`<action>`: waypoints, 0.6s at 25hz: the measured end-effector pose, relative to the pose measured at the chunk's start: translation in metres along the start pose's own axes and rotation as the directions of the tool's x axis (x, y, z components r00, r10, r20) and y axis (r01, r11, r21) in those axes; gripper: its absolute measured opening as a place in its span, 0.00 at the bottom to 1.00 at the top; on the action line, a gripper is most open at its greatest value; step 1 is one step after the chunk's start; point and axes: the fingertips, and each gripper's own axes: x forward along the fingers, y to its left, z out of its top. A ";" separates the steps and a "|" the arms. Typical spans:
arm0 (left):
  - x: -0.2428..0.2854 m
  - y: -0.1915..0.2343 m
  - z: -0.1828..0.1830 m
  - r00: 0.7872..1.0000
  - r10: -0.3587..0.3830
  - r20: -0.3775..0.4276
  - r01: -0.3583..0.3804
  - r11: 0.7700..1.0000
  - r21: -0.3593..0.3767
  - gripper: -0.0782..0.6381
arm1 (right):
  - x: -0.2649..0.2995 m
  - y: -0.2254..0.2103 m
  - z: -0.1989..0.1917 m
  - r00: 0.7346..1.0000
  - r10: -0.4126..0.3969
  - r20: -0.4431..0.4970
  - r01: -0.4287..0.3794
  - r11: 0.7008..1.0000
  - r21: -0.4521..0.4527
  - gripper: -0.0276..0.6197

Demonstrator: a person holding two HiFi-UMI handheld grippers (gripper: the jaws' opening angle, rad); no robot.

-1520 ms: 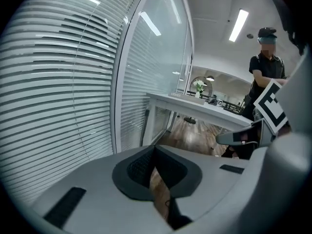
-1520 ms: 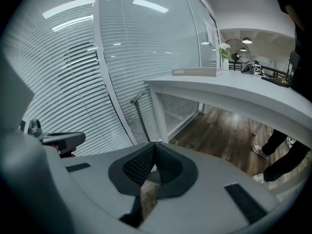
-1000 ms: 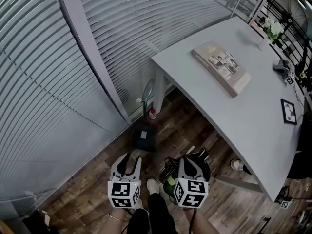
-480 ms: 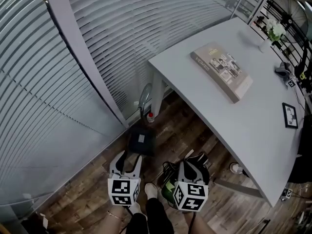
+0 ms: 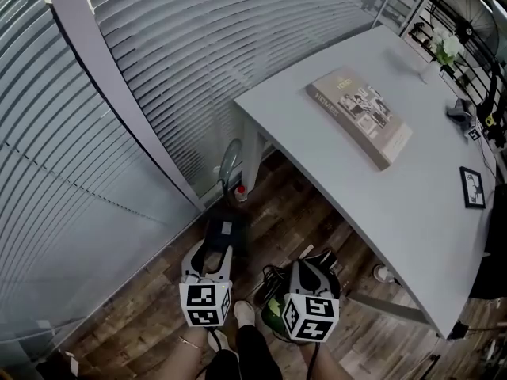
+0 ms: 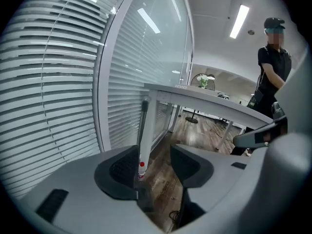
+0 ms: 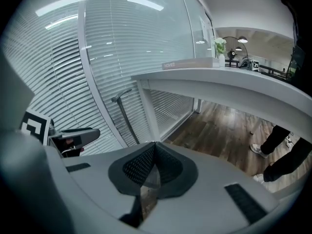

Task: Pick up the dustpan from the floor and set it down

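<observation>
We're reaching: left hand-held gripper (image 5: 211,253), jaws just spread, empty, near the floor dustpan (image 5: 224,228); next, clamp its handle (image 6: 144,126). Right hand-held gripper (image 7: 154,155) closed, empty.

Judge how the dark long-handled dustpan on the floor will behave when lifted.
The dark long-handled dustpan likely feels light: thin pan, slim upright handle. Held by that handle, the pan may swing or tilt. The smooth handle could twist between the left gripper's fingers, which have just opened and hold nothing.
</observation>
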 end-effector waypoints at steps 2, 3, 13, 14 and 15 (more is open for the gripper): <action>0.006 0.001 0.001 1.000 0.008 0.003 -0.008 1.000 0.002 0.42 | 0.003 -0.001 0.001 1.000 0.000 0.000 0.000 1.000 -0.003 0.09; 0.009 0.001 0.002 1.000 0.011 0.004 -0.011 1.000 0.001 0.42 | 0.005 -0.001 0.000 1.000 -0.001 0.000 0.001 1.000 -0.005 0.09; 0.032 0.010 0.008 0.999 0.044 0.007 -0.044 0.999 -0.009 0.42 | 0.019 0.001 0.005 1.000 0.001 0.010 -0.001 1.000 -0.021 0.09; 0.034 0.010 0.008 0.999 0.046 0.006 -0.046 0.999 -0.006 0.42 | 0.020 0.001 0.005 1.000 0.001 0.011 -0.001 1.000 -0.017 0.09; 0.037 0.011 0.008 0.999 0.048 0.005 -0.048 0.999 -0.004 0.42 | 0.021 0.000 0.006 1.000 0.000 0.011 0.000 1.000 -0.013 0.09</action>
